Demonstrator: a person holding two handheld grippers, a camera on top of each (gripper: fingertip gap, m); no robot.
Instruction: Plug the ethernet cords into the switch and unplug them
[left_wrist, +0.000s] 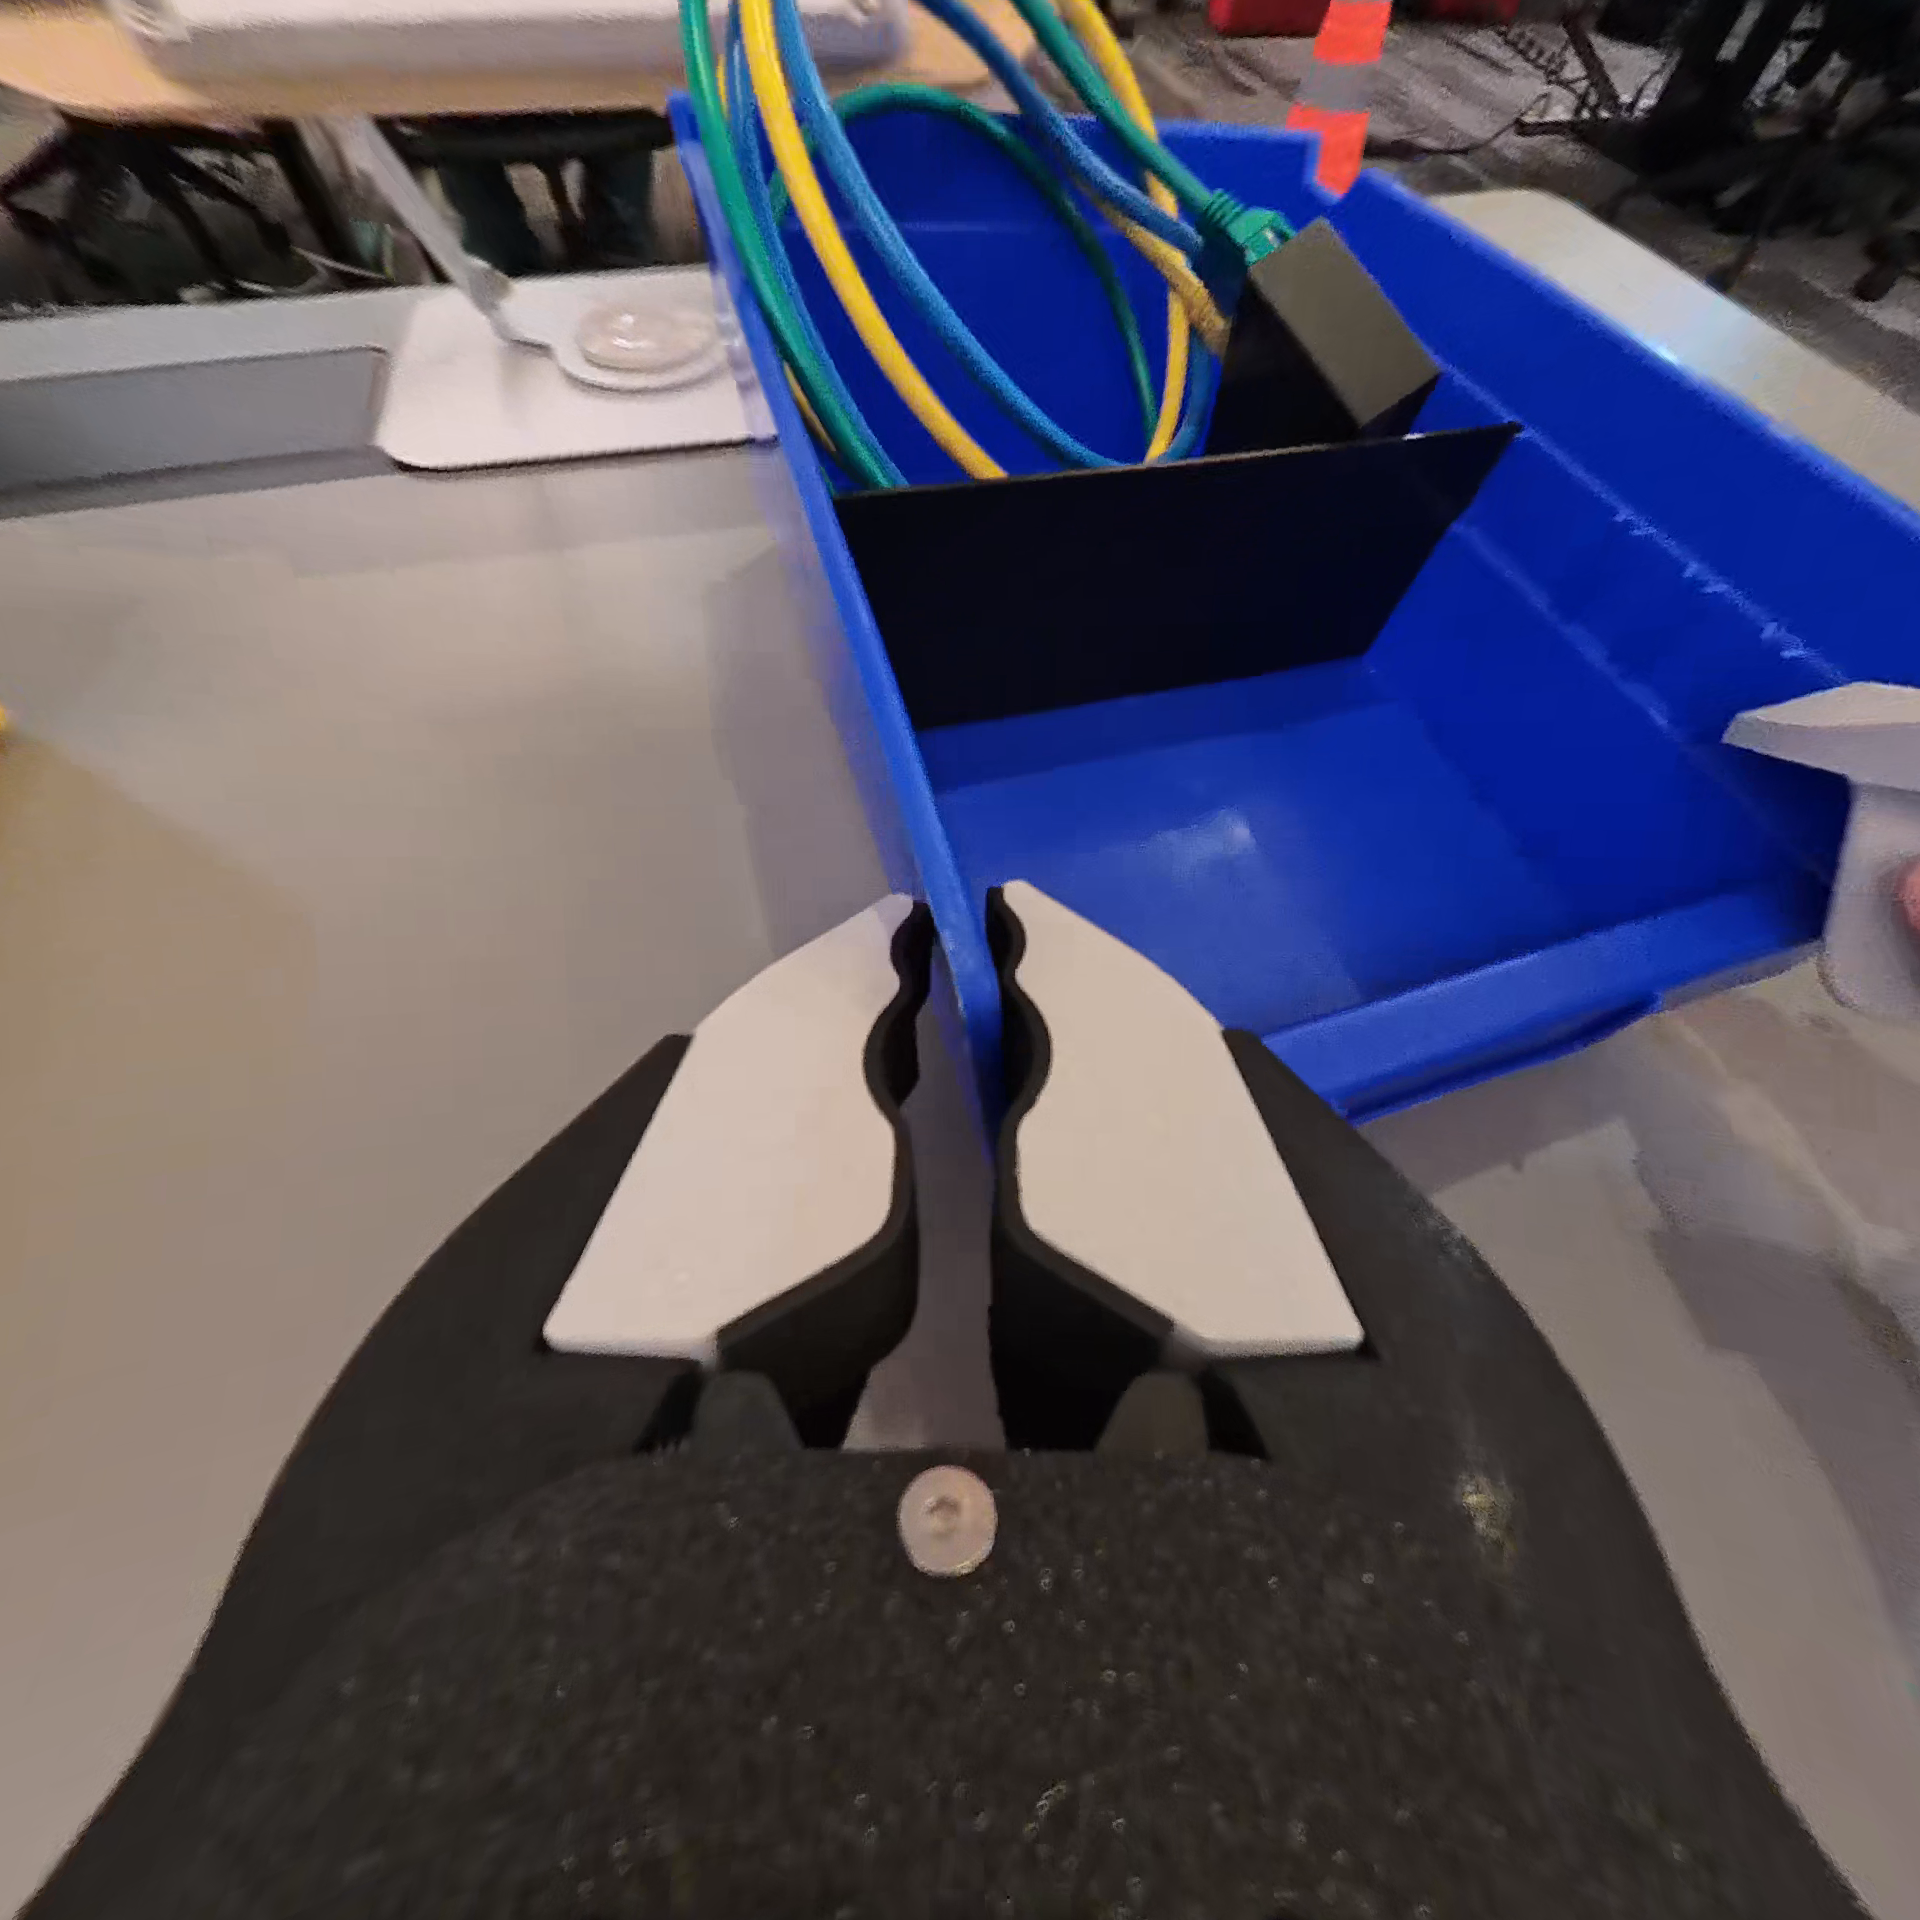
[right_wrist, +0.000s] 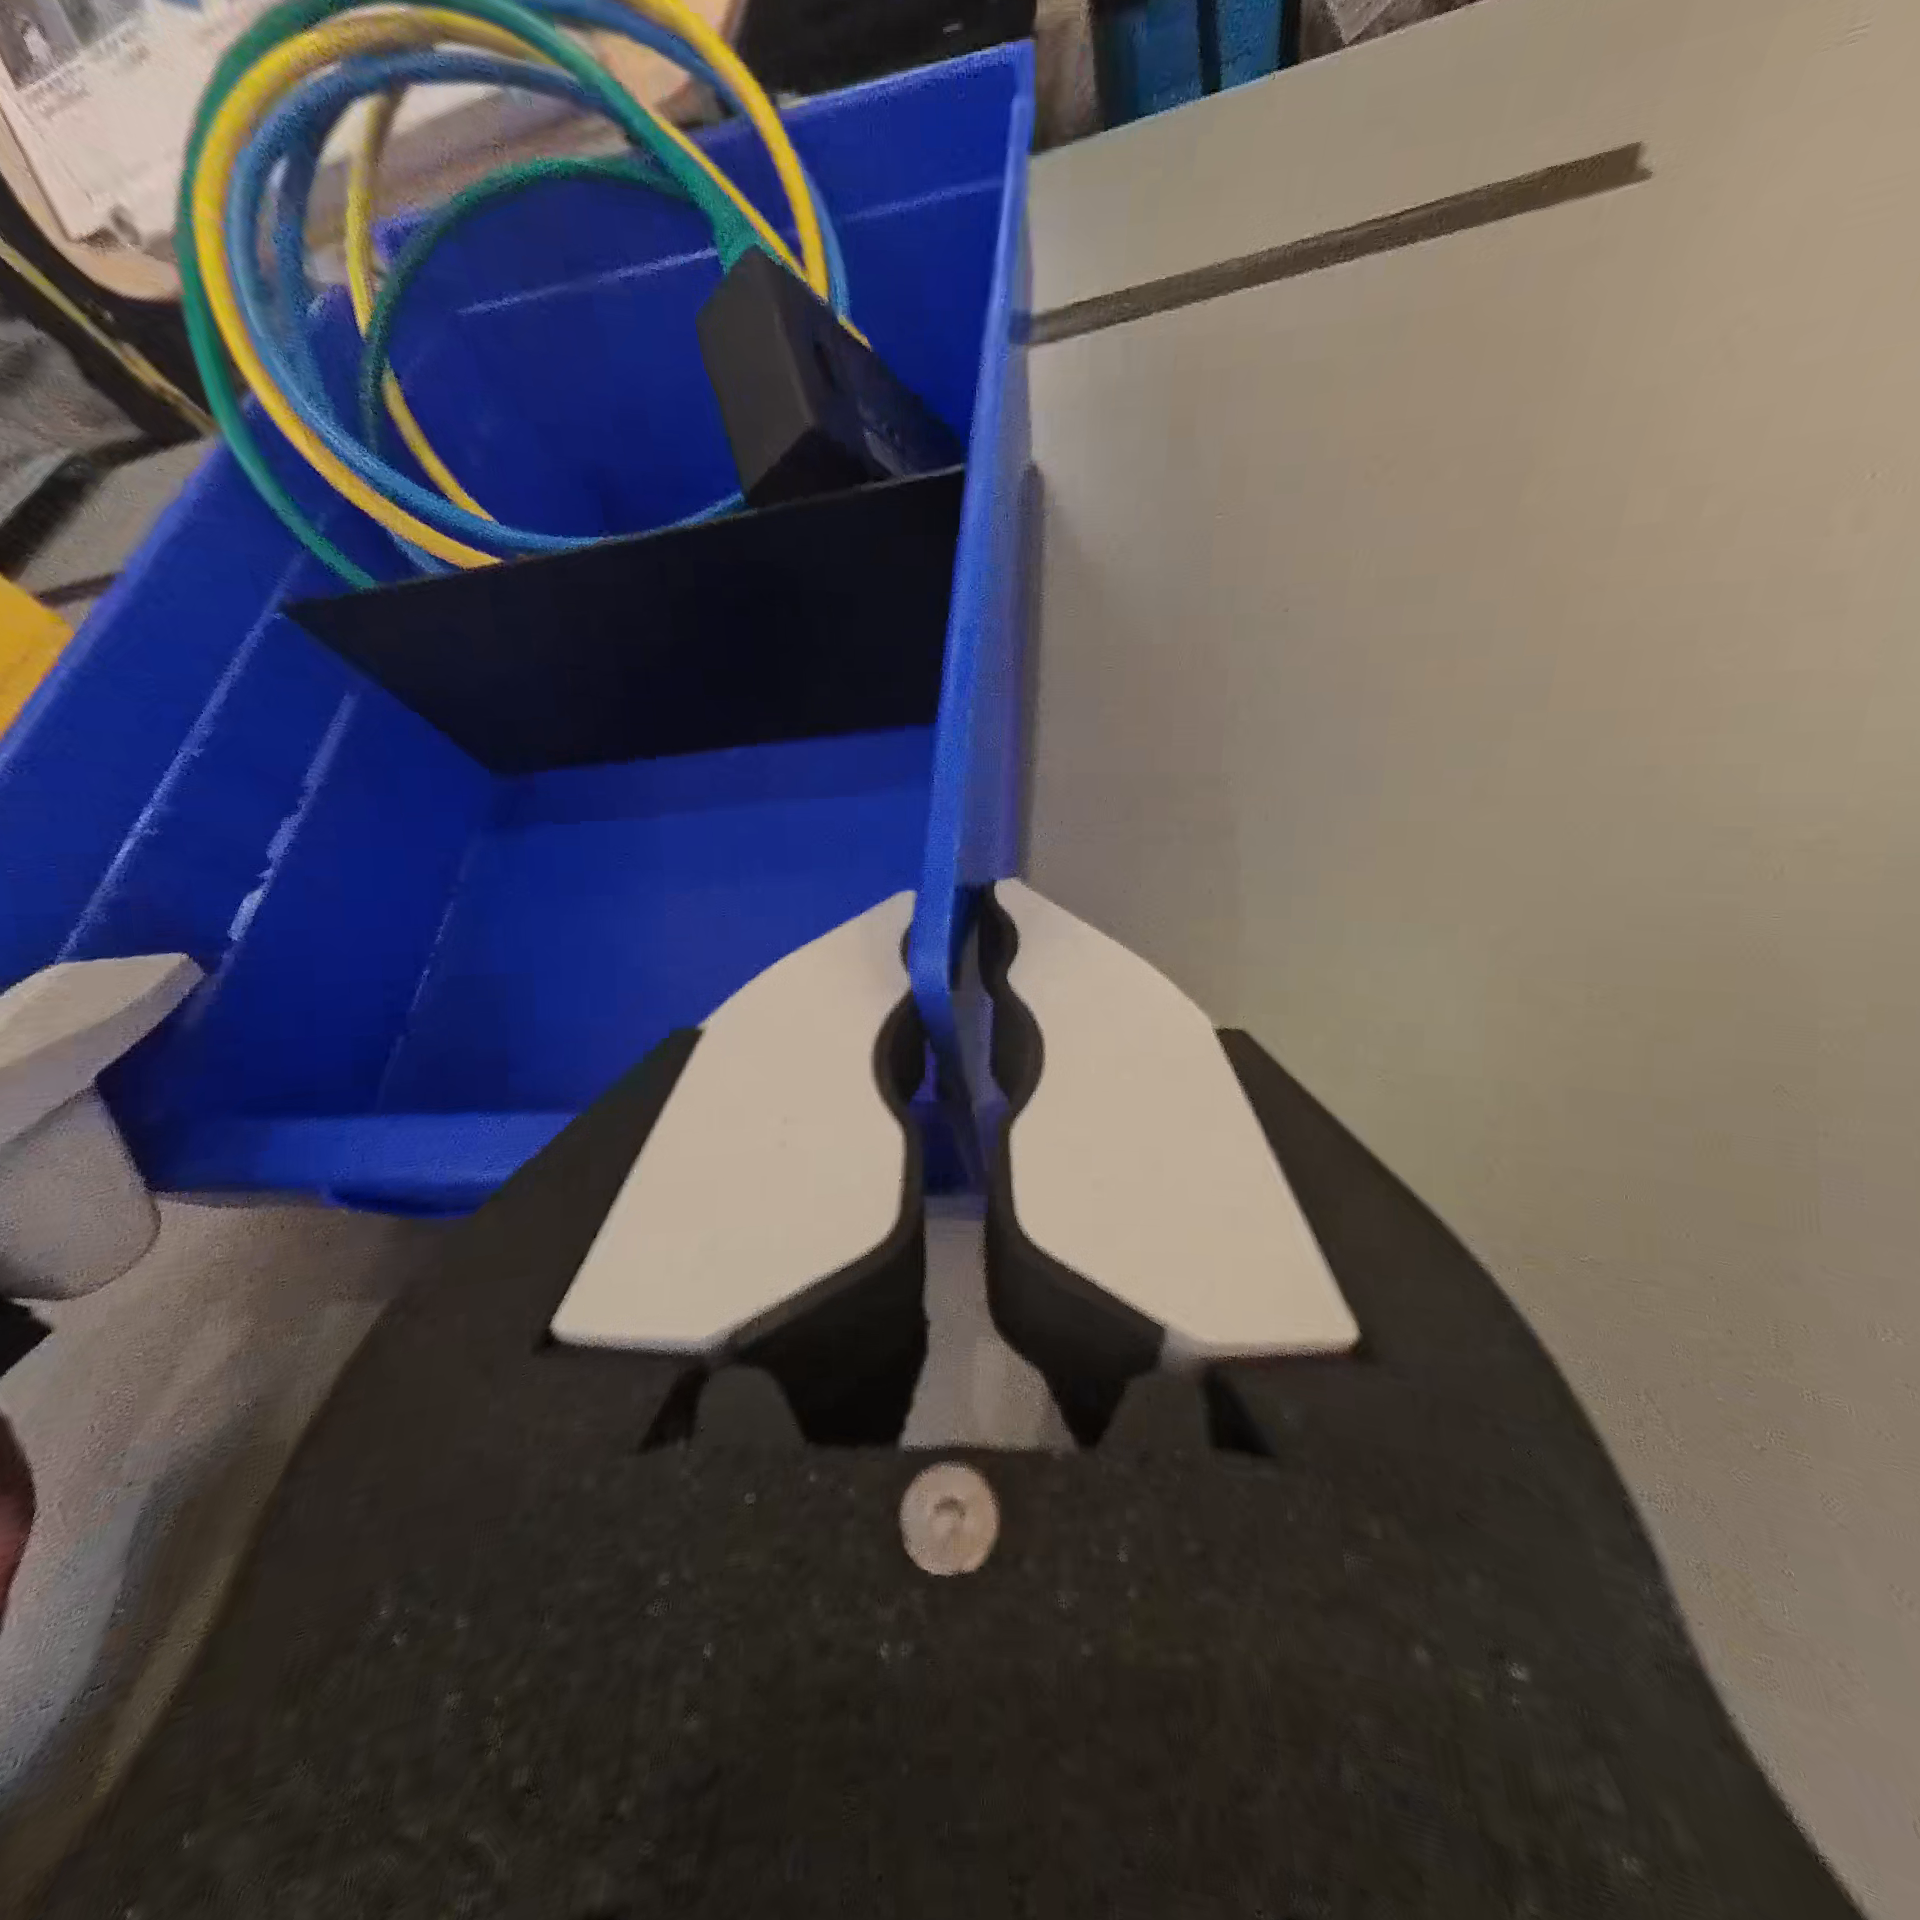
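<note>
A blue plastic bin sits on a grey table. A black divider splits it. The far compartment holds a black switch leaning against the wall, with green, yellow and blue ethernet cords looping up from it. My left gripper is shut on the bin's left wall near the front corner. My right gripper is shut on the bin's right wall near its front corner. The right wrist view also shows the switch, the cords and the divider. The near compartment is empty.
The grey table spreads left of the bin. A white plate with a clear round disc lies at the bin's far left. The other gripper's white finger shows at the right edge and at the left edge. A dark slot crosses the table.
</note>
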